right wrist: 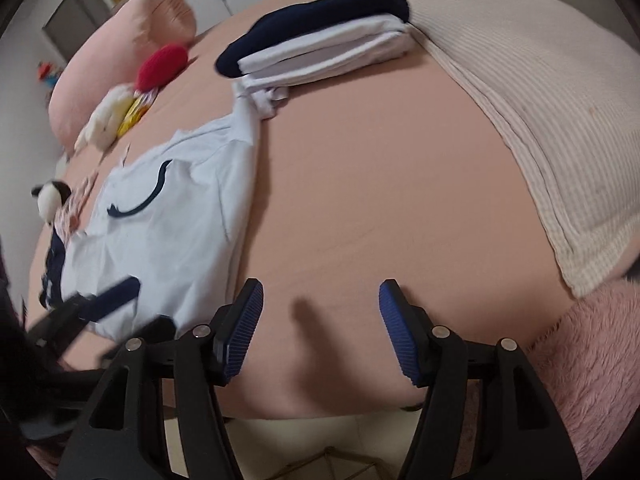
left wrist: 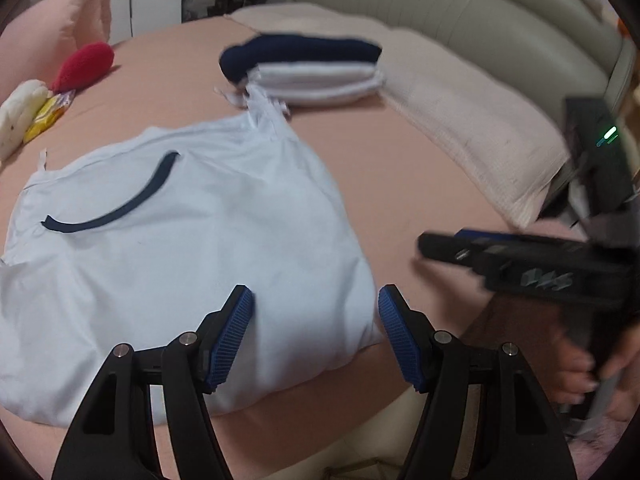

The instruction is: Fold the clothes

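Shirt (left wrist: 192, 248) smooth cloth; gripper pads (left wrist: 234, 332) ribbed.

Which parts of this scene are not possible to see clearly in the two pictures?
- Light blue garment: left wrist view, its near hem lies behind the left gripper.
- Right gripper: left wrist view, motion blur, so its jaws are unreadable there.
- Dark garment: right wrist view, cut off near the left edge, type unclear.
- Folded stack: item count unclear.

Right claw (left wrist: 520, 256) motion-blurred in left wrist view, tips unreadable. Left claw (right wrist: 100, 300) smeared and cut by frame edge in right wrist view. Light blue garment (left wrist: 180, 260) near hem hidden behind claw fingers. Folded stack (left wrist: 312, 68) blurred, layer count unclear.
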`<state>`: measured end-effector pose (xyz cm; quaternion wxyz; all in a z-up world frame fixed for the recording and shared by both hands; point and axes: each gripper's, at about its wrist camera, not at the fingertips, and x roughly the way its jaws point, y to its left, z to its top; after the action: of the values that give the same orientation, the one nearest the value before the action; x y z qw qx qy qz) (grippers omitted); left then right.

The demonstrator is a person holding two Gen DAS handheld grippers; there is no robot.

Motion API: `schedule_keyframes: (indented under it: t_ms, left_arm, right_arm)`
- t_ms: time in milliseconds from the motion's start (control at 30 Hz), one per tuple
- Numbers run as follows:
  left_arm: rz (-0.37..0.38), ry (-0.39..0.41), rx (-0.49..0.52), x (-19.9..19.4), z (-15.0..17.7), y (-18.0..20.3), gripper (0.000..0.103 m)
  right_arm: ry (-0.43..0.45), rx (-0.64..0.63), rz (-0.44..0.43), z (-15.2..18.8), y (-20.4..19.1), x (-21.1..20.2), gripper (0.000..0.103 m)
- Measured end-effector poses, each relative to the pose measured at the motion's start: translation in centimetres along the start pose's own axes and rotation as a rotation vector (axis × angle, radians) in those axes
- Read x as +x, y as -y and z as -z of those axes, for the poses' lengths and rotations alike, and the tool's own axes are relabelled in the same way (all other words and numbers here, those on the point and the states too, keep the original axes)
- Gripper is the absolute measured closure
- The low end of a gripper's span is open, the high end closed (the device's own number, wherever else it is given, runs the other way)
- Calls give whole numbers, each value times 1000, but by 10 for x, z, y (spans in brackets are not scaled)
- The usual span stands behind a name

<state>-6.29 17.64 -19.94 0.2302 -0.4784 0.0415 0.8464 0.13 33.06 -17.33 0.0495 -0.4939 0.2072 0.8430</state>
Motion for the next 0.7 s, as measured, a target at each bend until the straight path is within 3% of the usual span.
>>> schedule_keyframes:
  t_ms: [33, 100, 233, 400, 633, 700]
  left_arm:
    - [-2, -4, 10, 2, -1, 4, 51]
    - [11, -8, -4, 5, -1, 4, 52]
    - [167, 15, -255, -1, 13, -47, 50]
    - [365, 49, -468, 5, 31, -88, 51]
    - [443, 79, -503, 7, 41, -95, 52]
    - [434, 79, -488, 7, 39, -94, 51]
  right_arm:
    - [-10, 1, -17, 1, -1, 2, 40]
    - [-26, -36, -40, 3, -9, 6, 40]
    - [-33, -147, -48, 6, -36, 19, 40]
    - [-16, -202, -58, 3, -52, 29, 40]
    - [49, -162, -100, -11, -49, 17, 40]
    - [4, -220, -110, -11, -56, 24, 40]
